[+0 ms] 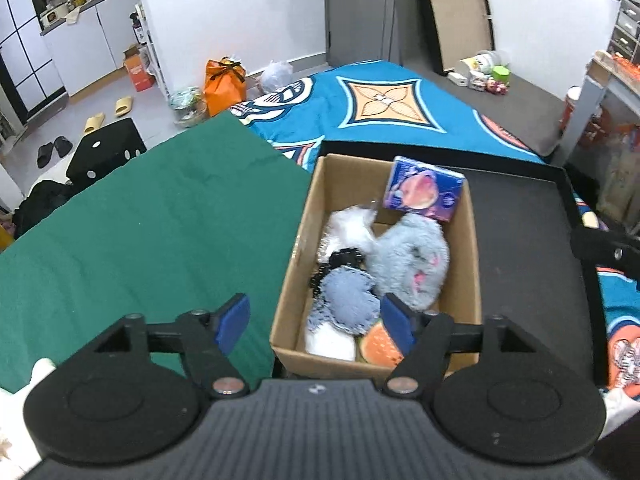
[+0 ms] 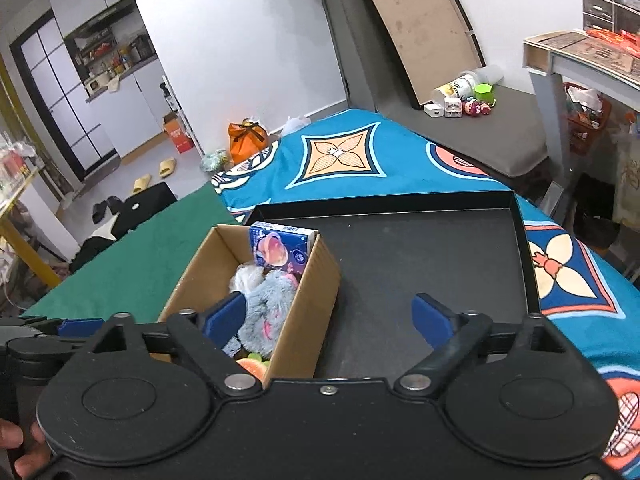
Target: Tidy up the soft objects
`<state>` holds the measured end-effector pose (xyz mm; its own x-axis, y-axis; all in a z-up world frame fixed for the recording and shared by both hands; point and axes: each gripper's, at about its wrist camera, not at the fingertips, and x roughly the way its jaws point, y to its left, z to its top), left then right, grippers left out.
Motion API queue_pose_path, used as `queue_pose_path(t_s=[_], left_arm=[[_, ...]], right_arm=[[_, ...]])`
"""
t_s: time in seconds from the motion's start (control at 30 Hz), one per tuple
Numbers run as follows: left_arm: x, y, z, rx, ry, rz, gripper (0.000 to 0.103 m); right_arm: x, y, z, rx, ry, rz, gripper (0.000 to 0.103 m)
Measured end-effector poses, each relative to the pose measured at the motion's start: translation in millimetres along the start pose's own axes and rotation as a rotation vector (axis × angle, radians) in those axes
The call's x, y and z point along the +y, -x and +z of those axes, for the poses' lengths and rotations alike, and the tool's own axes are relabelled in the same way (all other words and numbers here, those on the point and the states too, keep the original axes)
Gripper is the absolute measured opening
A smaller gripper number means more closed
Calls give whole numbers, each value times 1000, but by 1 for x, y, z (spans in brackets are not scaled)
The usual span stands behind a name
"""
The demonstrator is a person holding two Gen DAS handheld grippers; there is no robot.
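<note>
Two empty grippers [image 1: 315, 322] [image 2: 329, 318], one box [image 1: 304, 216]

Orange bag [image 1: 224, 82] beside blue blanket [image 1: 380, 100]; slippers [image 2: 154, 174].

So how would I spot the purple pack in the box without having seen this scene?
Find the black tray lying on the blue patterned blanket; a cardboard box stands at its left end. The purple pack leans in the box's far corner, the only stiff, printed, flat-sided item above the fluffy grey plush.
</note>
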<state>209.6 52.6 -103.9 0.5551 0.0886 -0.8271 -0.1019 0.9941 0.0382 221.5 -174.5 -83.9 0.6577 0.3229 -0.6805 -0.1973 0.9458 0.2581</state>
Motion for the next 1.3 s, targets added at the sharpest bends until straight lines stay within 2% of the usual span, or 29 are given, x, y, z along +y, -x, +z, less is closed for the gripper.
queue_pose_path(t_s=[0.1,0.23,0.63,0.9,1.3], left_arm=[[-4,15,1,-11,-6,-17,83],[-6,34,3,-8,3,-37,86],[-12,97,4,-64,7,-64,100],[-13,135,0,-96,12,-98,101],[-23,187,-19,-156,-16,-103,101]], right_arm=[[-4,15,-1,-18,-16,4,103],[-7,35,-2,-31,-29,7,103],[-12,86,-6,-48,-56,29,103],[-14,122,-6,-93,-53,29,103],[-23,166,-16,-130,-56,12,103]])
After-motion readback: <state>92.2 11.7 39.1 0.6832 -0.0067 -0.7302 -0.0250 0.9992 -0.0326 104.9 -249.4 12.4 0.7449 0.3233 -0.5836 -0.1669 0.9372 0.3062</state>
